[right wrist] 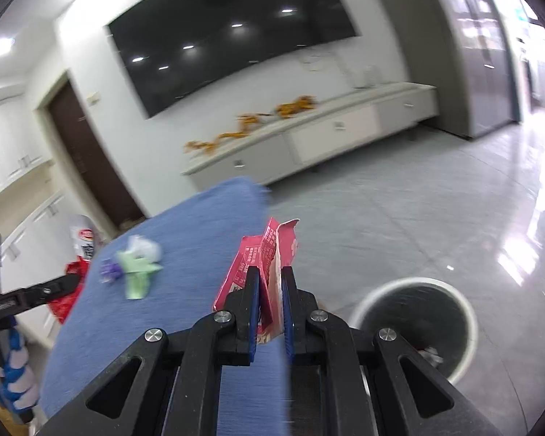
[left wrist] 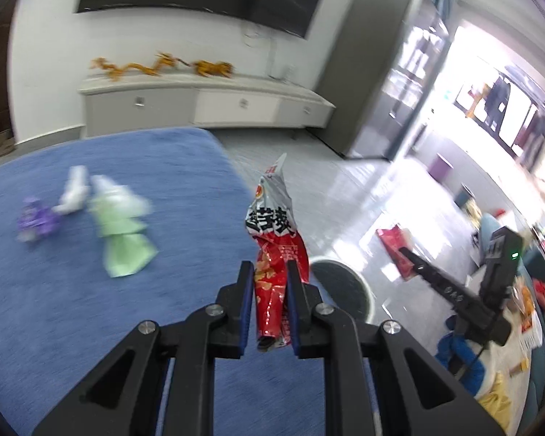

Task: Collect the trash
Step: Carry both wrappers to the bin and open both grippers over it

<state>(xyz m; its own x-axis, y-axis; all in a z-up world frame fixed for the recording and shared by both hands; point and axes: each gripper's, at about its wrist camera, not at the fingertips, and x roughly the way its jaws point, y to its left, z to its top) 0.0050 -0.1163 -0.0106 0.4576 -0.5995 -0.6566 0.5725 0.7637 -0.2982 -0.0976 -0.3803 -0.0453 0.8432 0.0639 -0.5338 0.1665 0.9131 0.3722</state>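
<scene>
Trash in both claws, the bin on the floor just off the table's edge.

We see the blue table (left wrist: 91, 290) with 3 scraps at 10 o'clock: green wrapper (left wrist: 121, 232), white tissue (left wrist: 72, 192), purple wrapper (left wrist: 36, 221). The waste bin (right wrist: 416, 323) sits at 4 o'clock. Our left gripper (left wrist: 270, 283) is clamped on the red snack bag (left wrist: 276, 247); our right gripper (right wrist: 270, 290) pinches the pink carton (right wrist: 265, 254). We judge the bag's long free end could catch the rim and fall outside.
</scene>
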